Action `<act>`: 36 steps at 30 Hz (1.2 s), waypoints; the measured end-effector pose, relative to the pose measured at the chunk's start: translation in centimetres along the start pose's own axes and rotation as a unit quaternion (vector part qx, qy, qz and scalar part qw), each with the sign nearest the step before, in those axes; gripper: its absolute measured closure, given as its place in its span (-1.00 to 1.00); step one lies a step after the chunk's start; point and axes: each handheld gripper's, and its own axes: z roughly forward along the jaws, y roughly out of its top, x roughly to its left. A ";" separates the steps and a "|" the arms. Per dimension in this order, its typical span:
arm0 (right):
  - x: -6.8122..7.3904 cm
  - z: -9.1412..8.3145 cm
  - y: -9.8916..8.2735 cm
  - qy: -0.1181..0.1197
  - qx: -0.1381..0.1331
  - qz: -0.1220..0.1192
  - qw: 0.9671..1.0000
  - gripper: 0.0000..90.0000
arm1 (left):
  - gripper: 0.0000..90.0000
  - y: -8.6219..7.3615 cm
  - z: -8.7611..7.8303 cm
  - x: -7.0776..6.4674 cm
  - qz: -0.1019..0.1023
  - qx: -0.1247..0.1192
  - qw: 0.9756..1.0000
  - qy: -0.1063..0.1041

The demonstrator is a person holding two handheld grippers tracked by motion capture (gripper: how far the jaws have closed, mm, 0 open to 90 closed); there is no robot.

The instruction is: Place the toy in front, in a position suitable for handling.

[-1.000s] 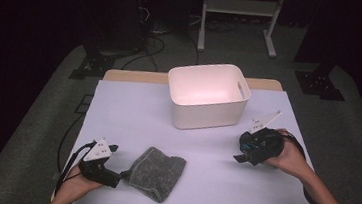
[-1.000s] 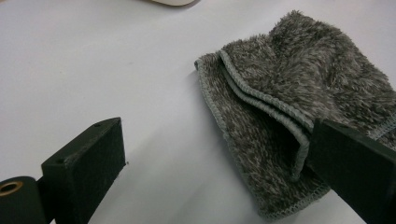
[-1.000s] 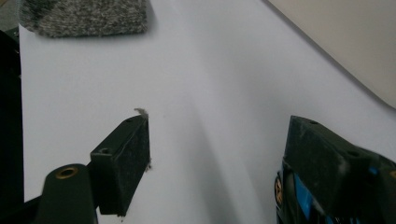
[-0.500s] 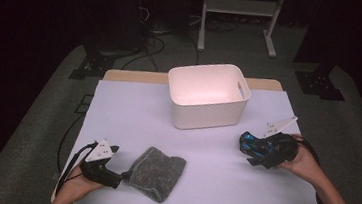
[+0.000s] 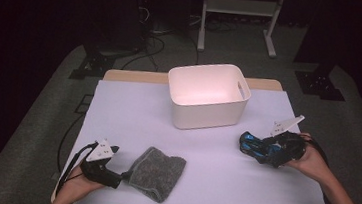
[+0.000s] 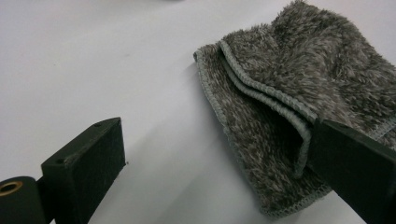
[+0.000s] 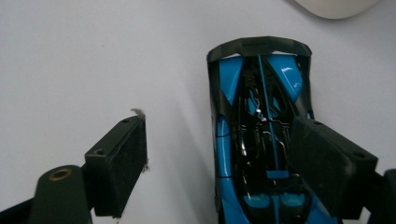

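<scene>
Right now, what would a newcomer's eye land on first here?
Probably the white bin glowing at the table's far middle. Next, the blue toy car at the right tongs, whose jaws stand open. Near the left edge, the folded grey cloth lies by the open left tongs.

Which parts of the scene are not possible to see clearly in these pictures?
- Right gripper view: the near end of the toy car is cut off by the bottom edge, and one side sits behind a jaw.
- Left gripper view: a jaw covers the towel corner.
- High view: the bin floor hides behind its near wall.
</scene>
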 end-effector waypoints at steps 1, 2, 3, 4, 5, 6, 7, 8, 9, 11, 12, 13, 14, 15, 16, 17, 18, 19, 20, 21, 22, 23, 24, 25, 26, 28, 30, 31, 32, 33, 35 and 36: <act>-0.1 0.0 0.0 -0.003 0.001 0.000 1.000 -0.60 | -0.92 0.0 0.0 0.0 0.000 0.000 1.000 0.000; -0.3 0.0 -0.1 -0.004 0.000 0.001 1.000 -0.61 | -0.92 0.0 0.0 0.0 0.000 0.000 1.000 0.000; -0.4 -0.1 -0.1 -0.004 0.001 0.004 1.000 -0.61 | -0.92 0.0 0.0 0.0 -0.001 -0.001 1.000 0.000; -0.6 -0.1 -0.1 -0.005 0.000 0.003 1.000 -0.61 | -0.92 0.0 0.0 0.0 -0.001 -0.001 1.000 -0.001; -0.7 0.0 -0.2 -0.006 0.000 0.002 1.000 -0.62 | -0.92 0.0 0.0 0.0 -0.002 -0.001 1.000 -0.001; -0.8 0.0 -0.2 -0.004 0.000 0.002 1.000 -0.62 | -0.92 0.0 0.0 0.0 -0.002 0.000 1.000 -0.001; -0.9 0.1 -0.2 -0.003 0.001 0.001 1.000 -0.62 | -0.92 0.0 0.0 0.0 -0.002 0.001 1.000 -0.001; -1.0 0.2 -0.2 -0.005 0.004 0.000 1.000 -0.62 | -0.92 0.0 0.0 0.0 -0.002 0.001 1.000 -0.001; -1.0 0.4 -0.2 -0.007 0.010 0.002 1.000 -0.62 | -0.92 0.0 0.0 0.0 -0.002 0.001 1.000 -0.001; -1.2 0.6 -0.3 -0.015 0.013 0.001 1.000 -0.63 | -0.92 0.0 0.1 0.0 -0.001 0.003 1.000 -0.001; -1.4 0.7 -0.3 -0.012 0.011 0.001 1.000 -0.63 | -0.92 0.0 0.1 0.0 0.001 0.004 1.000 0.000; -1.5 0.8 -0.3 -0.009 0.010 0.003 1.000 -0.63 | -0.92 -0.1 0.1 0.0 0.001 0.004 1.000 -0.001; -1.5 0.9 -0.3 -0.014 0.011 0.005 1.000 -0.64 | -0.92 -0.1 0.1 0.0 0.001 0.004 1.000 -0.002; -1.6 1.0 -0.2 -0.014 0.010 0.005 1.000 -0.64 | -0.92 -0.1 0.1 0.0 0.001 0.004 1.000 -0.002; -1.7 1.1 -0.2 -0.012 0.011 0.005 1.000 -0.64 | -0.92 -0.1 0.1 0.0 0.001 0.004 1.000 -0.002; -1.7 1.3 -0.2 -0.014 0.013 0.003 1.000 -0.65 | -0.92 -0.1 0.1 0.0 0.001 0.004 1.000 -0.002; -1.7 1.4 -0.2 -0.014 0.015 0.003 1.000 -0.65 | -0.92 -0.1 0.1 -0.1 -0.001 0.003 1.000 -0.002; -1.7 1.5 -0.2 -0.011 0.015 0.004 1.000 -0.65 | -0.92 -0.1 0.1 -0.1 0.000 0.004 1.000 -0.002; -1.8 1.7 -0.1 -0.014 0.017 0.004 1.000 -0.65 | -0.92 -0.1 0.1 -0.1 -0.001 0.003 1.000 -0.002; -1.8 1.8 -0.1 -0.012 0.015 0.001 1.000 -0.65 | -0.92 -0.1 0.1 -0.1 -0.001 0.003 1.000 -0.002; -1.8 1.8 -0.1 -0.010 0.014 0.002 1.000 -0.65 | -0.92 -0.1 0.1 -0.1 -0.002 0.003 1.000 -0.002; -1.9 1.9 0.0 -0.011 0.013 0.002 1.000 -0.65 | -0.92 -0.1 0.1 -0.1 -0.001 0.003 1.000 -0.002; -1.9 1.9 0.0 -0.011 0.013 0.001 1.000 -0.65 | -0.92 -0.1 0.1 -0.1 0.000 0.004 1.000 -0.002; -2.0 1.9 0.1 -0.013 0.013 0.001 1.000 -0.65 | -0.92 -0.1 0.1 -0.1 0.000 0.004 1.000 -0.003; -2.0 1.9 0.1 -0.015 0.014 0.000 1.000 -0.65 | -0.92 -0.1 0.2 -0.1 0.001 0.004 1.000 -0.003; -2.1 1.9 0.2 -0.015 0.015 0.001 1.000 -0.65 | -0.92 -0.1 0.2 -0.1 0.000 0.004 1.000 -0.003; -2.1 2.0 0.1 -0.013 0.018 -0.001 1.000 -0.65 | -0.92 -0.1 0.2 -0.1 -0.001 0.004 1.000 -0.004; -2.1 2.1 0.1 -0.013 0.020 -0.002 1.000 -0.65 | -0.92 -0.1 0.2 0.0 -0.001 0.004 1.000 -0.004; -2.1 2.1 0.1 -0.013 0.020 -0.002 1.000 -0.65 | -0.92 -0.1 0.2 0.0 -0.001 0.004 1.000 -0.004; -2.1 2.2 0.1 -0.012 0.022 -0.003 1.000 -0.65 | -0.92 -0.1 0.2 -0.1 -0.001 0.003 1.000 -0.004; -2.2 2.4 0.0 -0.013 0.022 -0.004 1.000 -0.65 | -0.92 -0.1 0.2 -0.1 -0.001 0.003 1.000 -0.004; -2.2 2.5 0.0 -0.014 0.023 -0.002 1.000 -0.65 | -0.92 -0.1 0.2 -0.1 0.000 0.004 1.000 -0.004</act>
